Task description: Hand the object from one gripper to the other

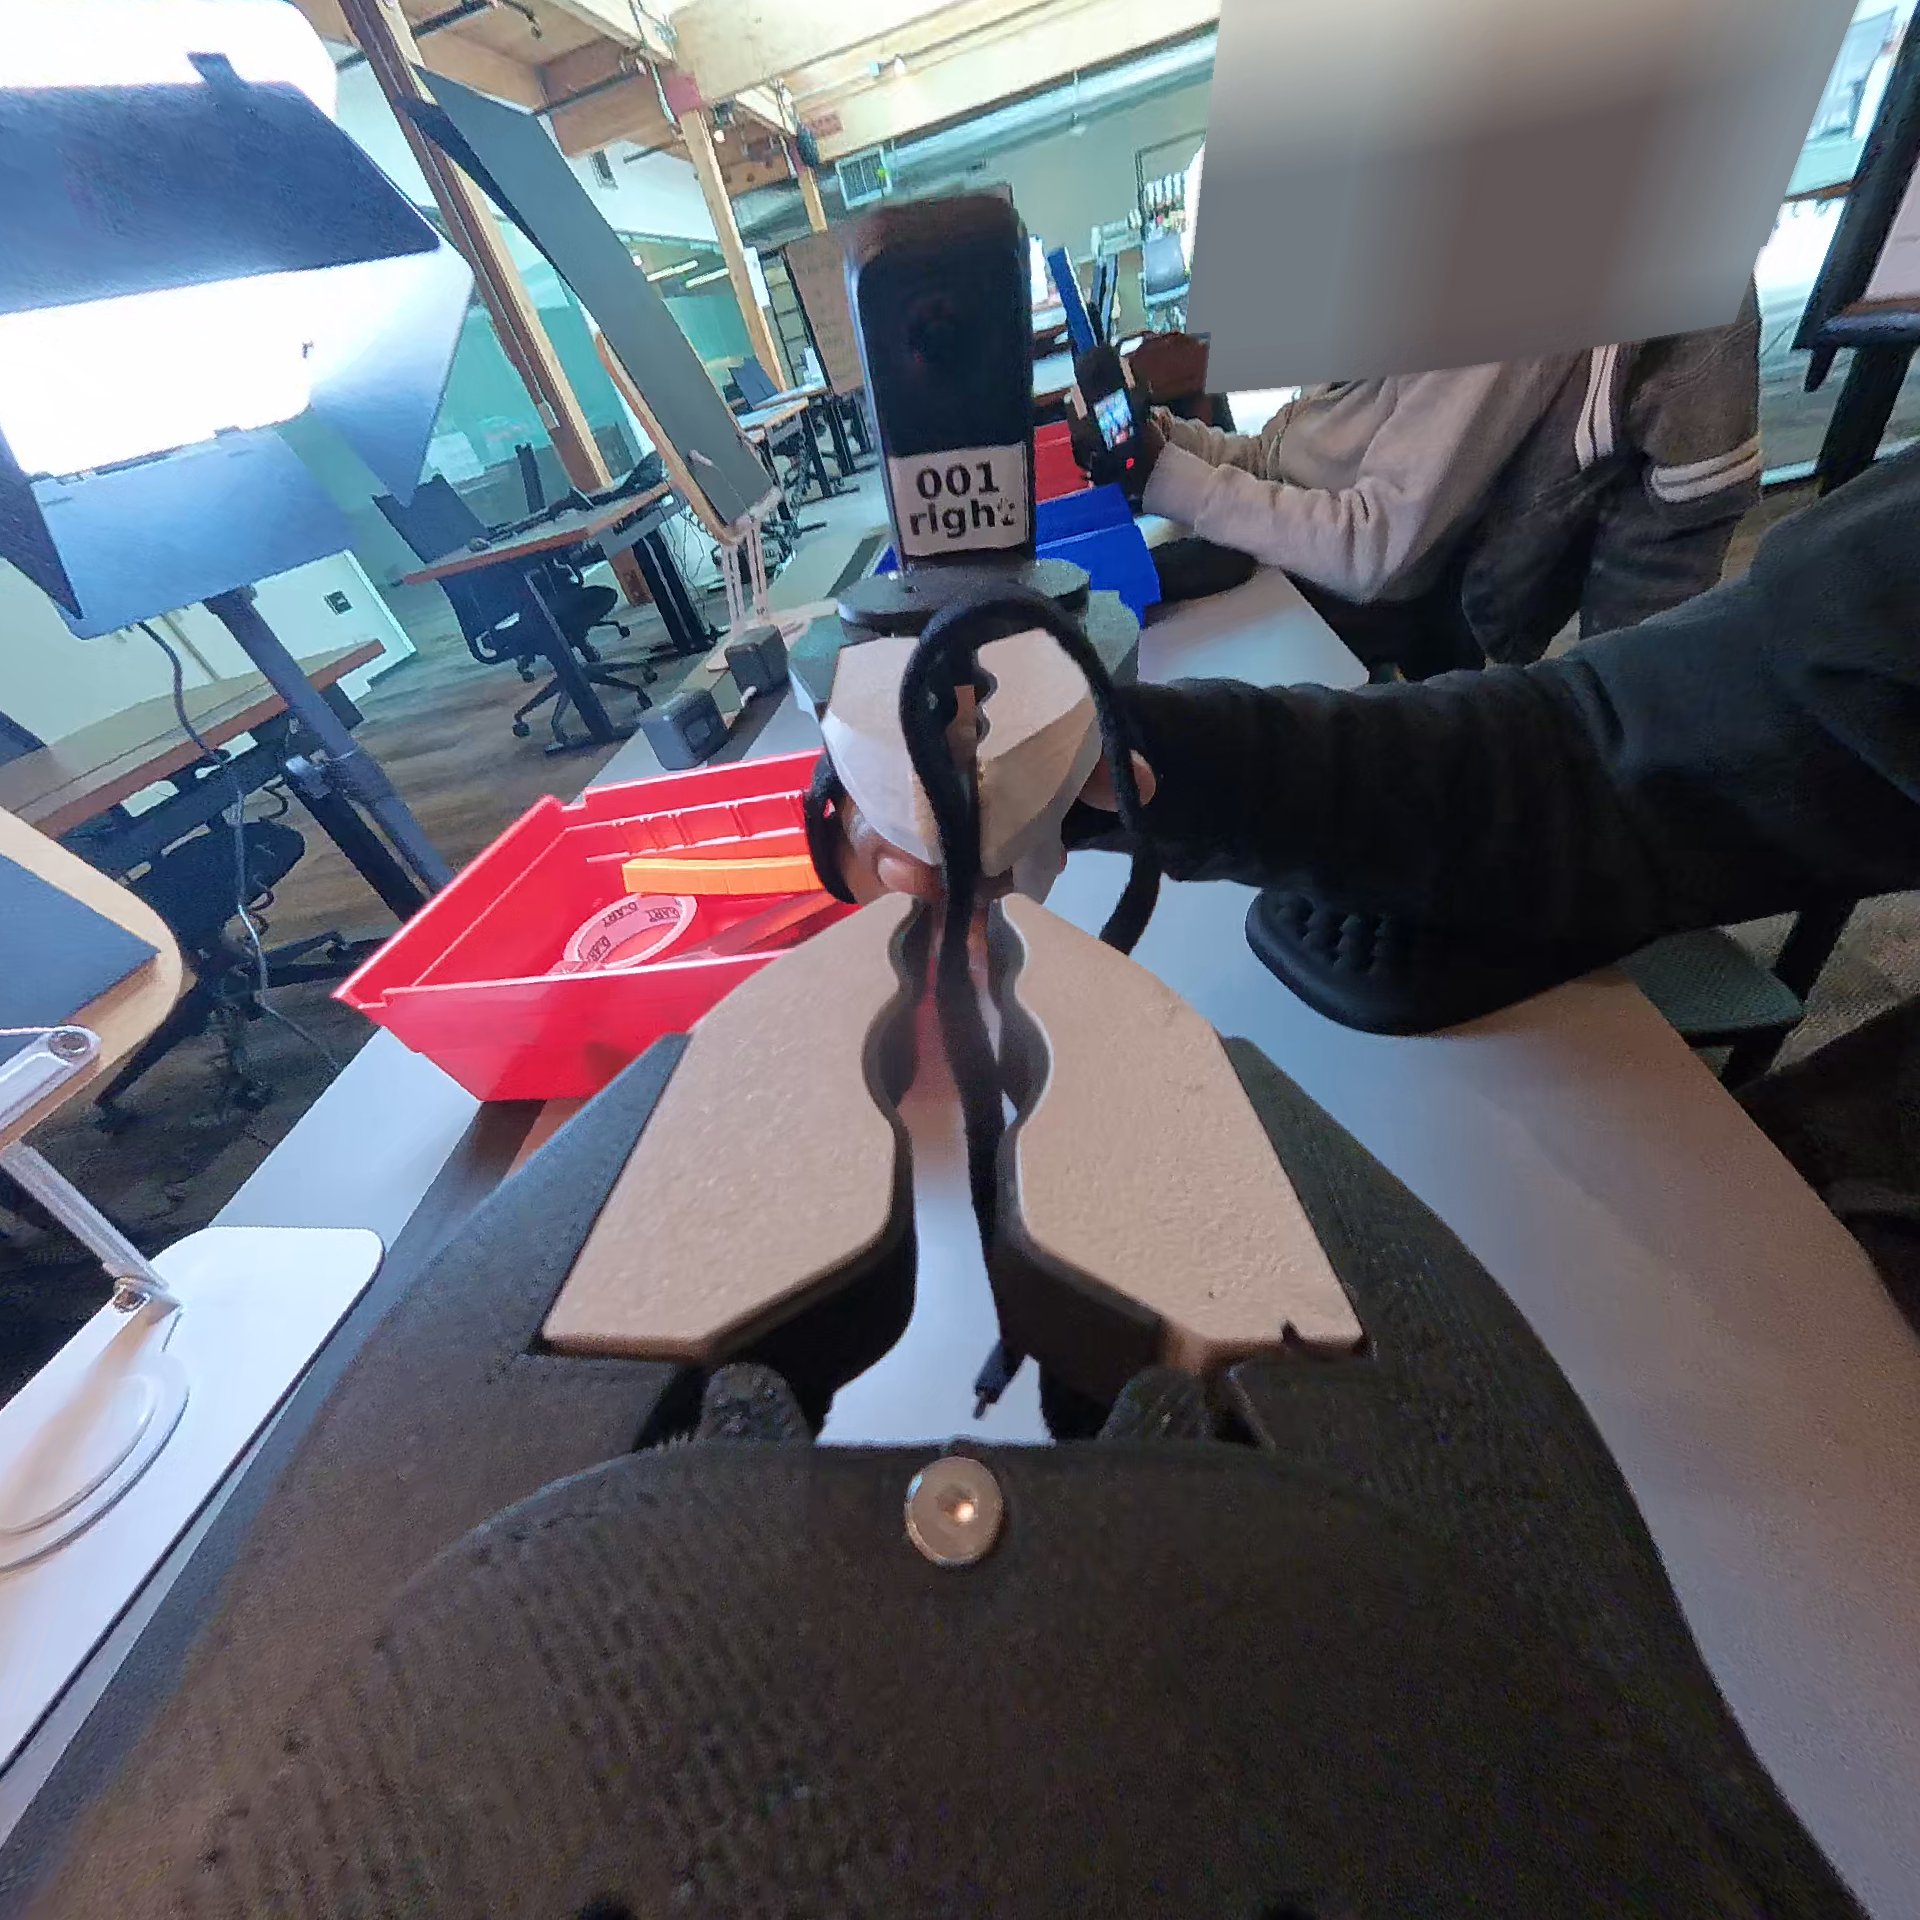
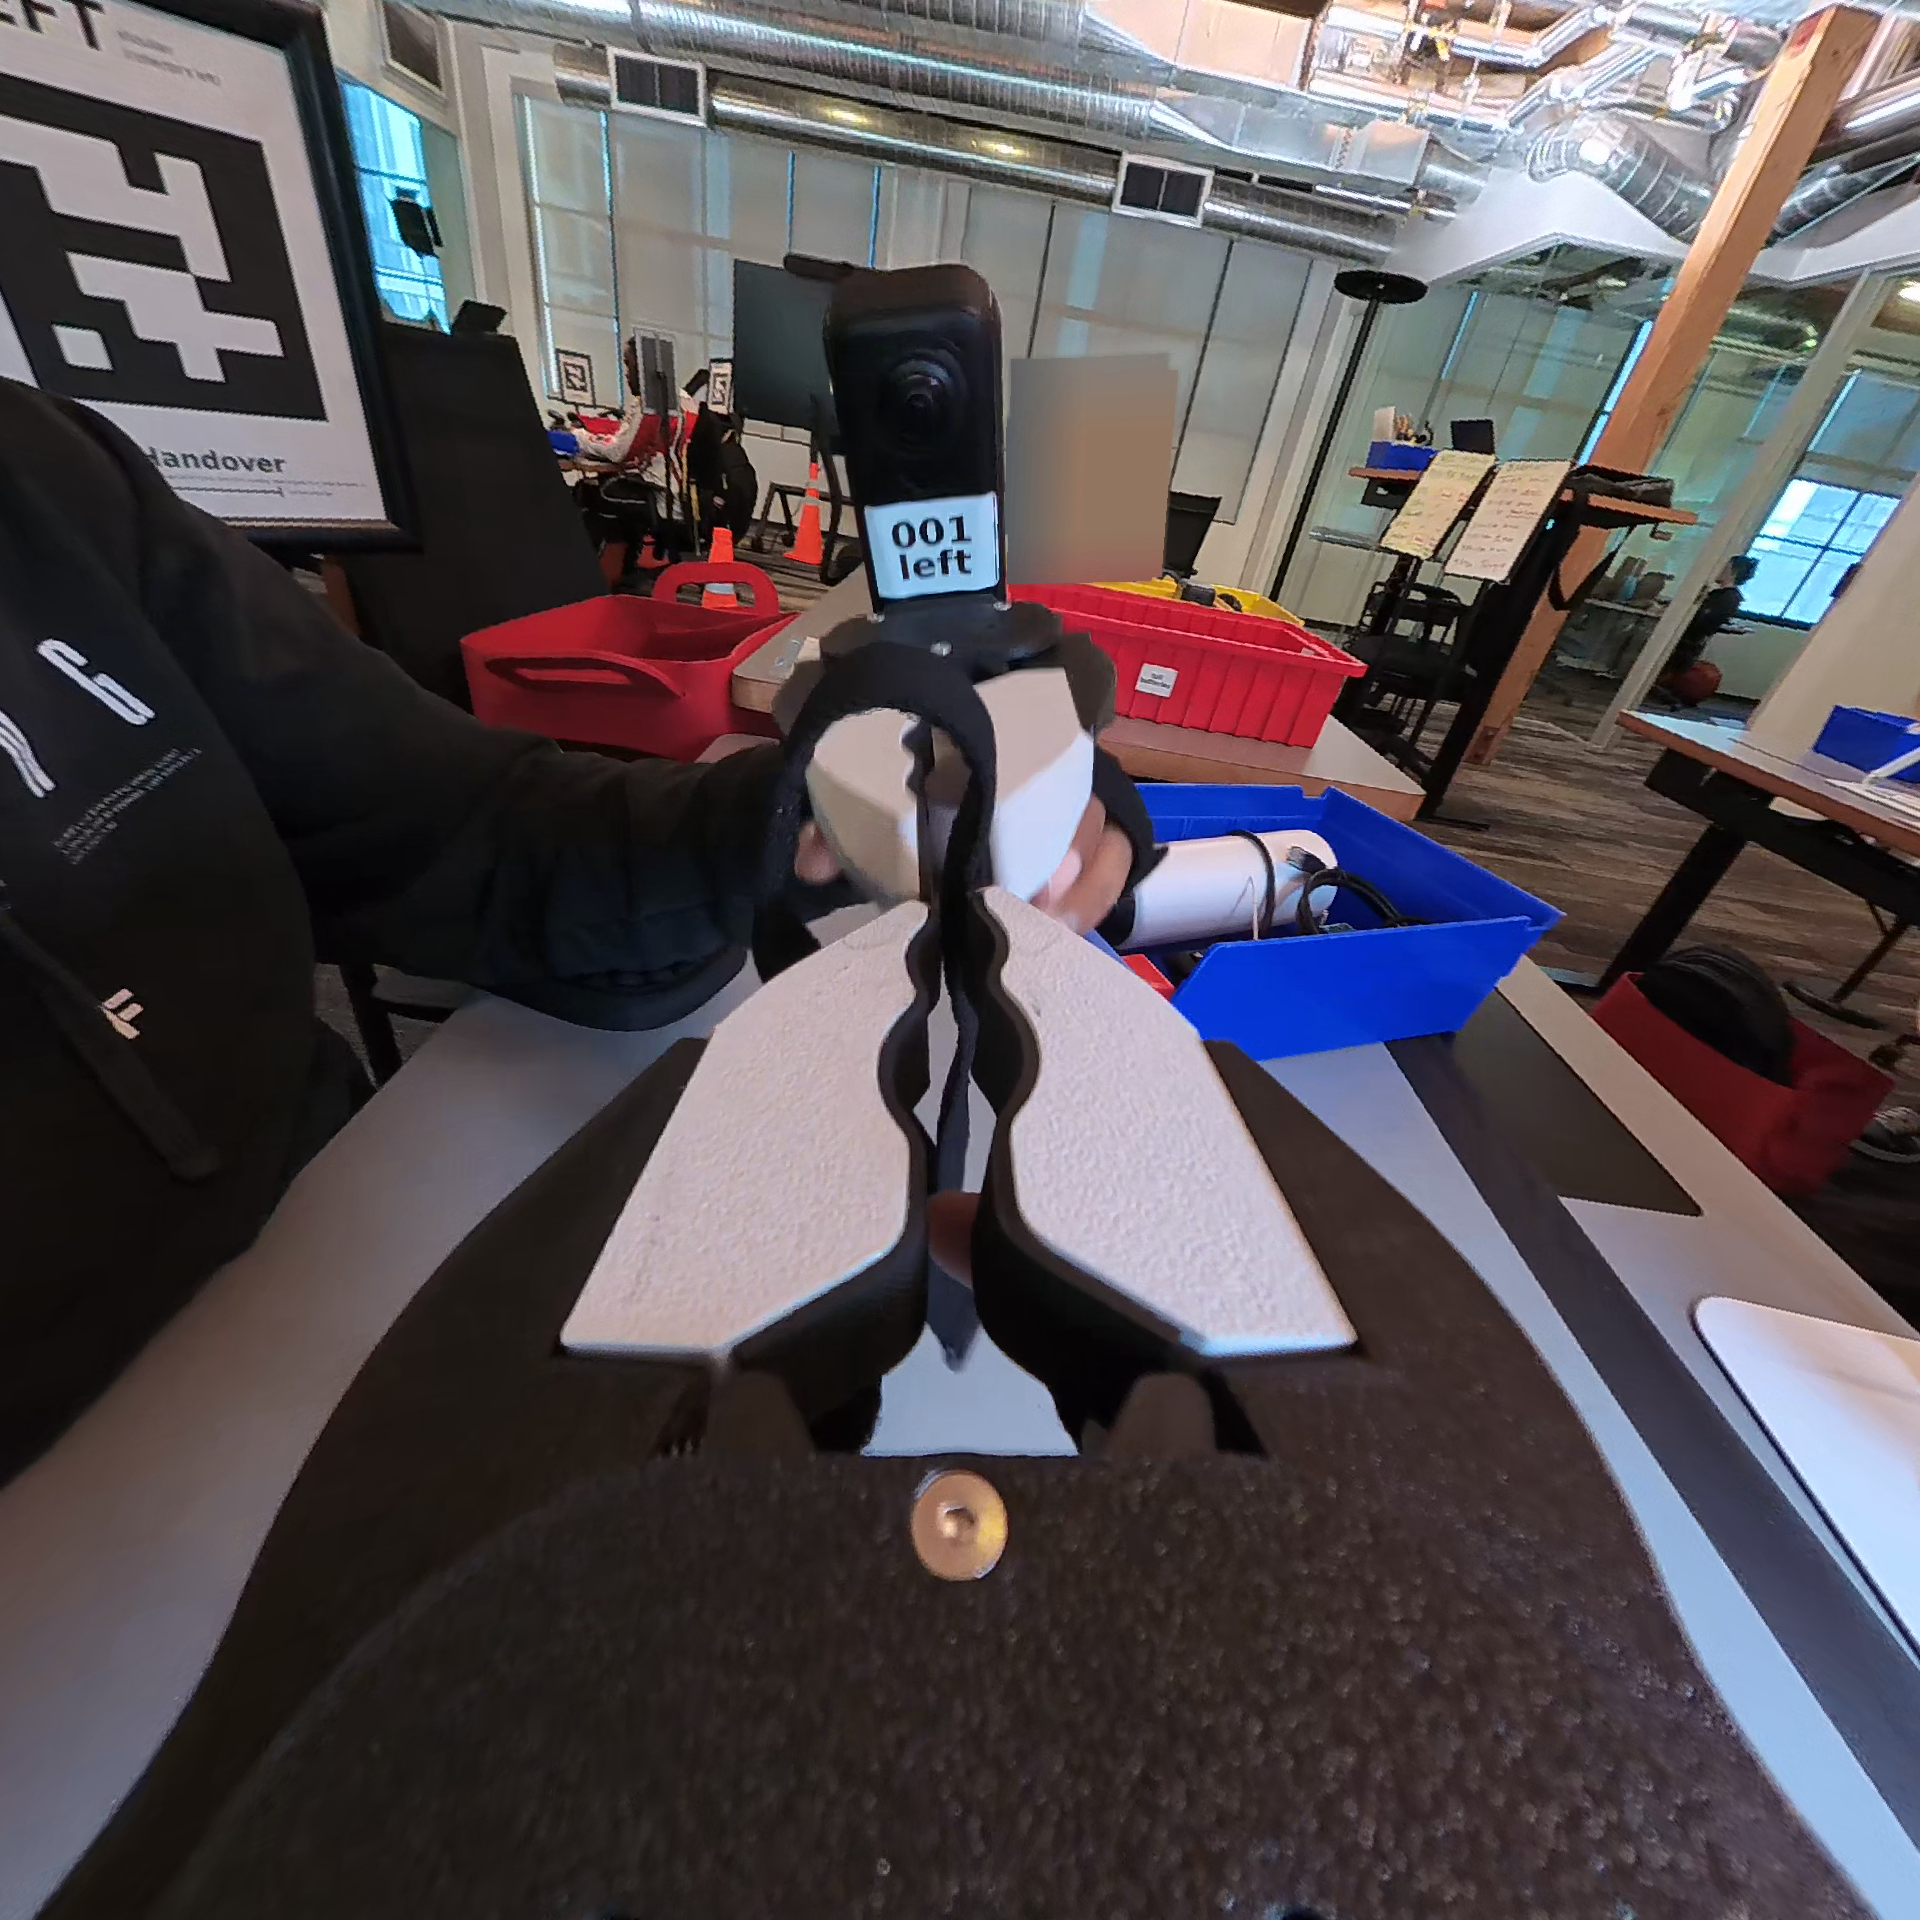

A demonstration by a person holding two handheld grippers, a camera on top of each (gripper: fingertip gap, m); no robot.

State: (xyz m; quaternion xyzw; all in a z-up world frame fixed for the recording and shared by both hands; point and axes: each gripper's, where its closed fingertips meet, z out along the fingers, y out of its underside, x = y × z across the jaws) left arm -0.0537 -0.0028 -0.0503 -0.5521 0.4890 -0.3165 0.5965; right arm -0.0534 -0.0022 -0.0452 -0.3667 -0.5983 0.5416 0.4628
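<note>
Got a black cord here, strung in mid-air between the two grippers, above the grey table. Runs right down the slot of the left gripper, jaws closed up tight on it, loose tip poking out back near the gripper body. Then carries on forward into the right gripper, nose to nose with the left one and almost touching. Loops up over the top of those pale fingers and droops down the far side. Jaws there pressed together on the cord too.

Same story from the right wrist view: cord sandwiched in the wavy gap of the right gripper, pinched at the tips, then arching over the left gripper straight ahead. So clamped at both ends, not resting on anything.

Also spotted a black sleeve reaching in behind the right gripper. Off to the left side of the left wrist view, a red bin on the table with a tape roll and an orange block inside. In the right wrist view, a blue bin with a white cylinder and some cables in it, plus a red basket farther back.
</note>
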